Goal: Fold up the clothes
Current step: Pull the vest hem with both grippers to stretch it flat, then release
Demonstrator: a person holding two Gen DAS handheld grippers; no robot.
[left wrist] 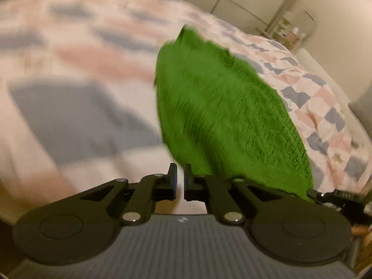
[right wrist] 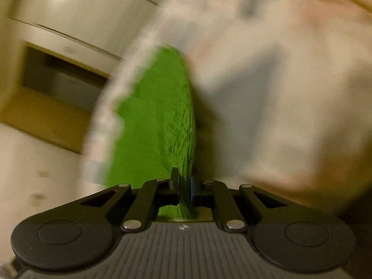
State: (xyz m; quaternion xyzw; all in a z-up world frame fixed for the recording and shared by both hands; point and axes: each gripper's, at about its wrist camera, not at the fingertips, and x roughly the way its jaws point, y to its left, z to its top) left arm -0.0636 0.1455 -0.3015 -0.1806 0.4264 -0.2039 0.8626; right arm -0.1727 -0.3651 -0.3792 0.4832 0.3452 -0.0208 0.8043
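My left tongs (left wrist: 180, 181) sit narrow, a slim gap between the pads with nothing in it; the green knit garment (left wrist: 223, 116) passes just beside the right-hand finger, so I can't tell if it touches. My right tongs (right wrist: 184, 187) are clamped on the garment's (right wrist: 158, 125) edge, green fabric pinched between the pads. The garment stretches away from both tongs over the bed (left wrist: 69, 74), which has a pink, grey and white checked cover. Right view is heavily blurred; pale cupboard doors (right wrist: 76, 11) sit behind.
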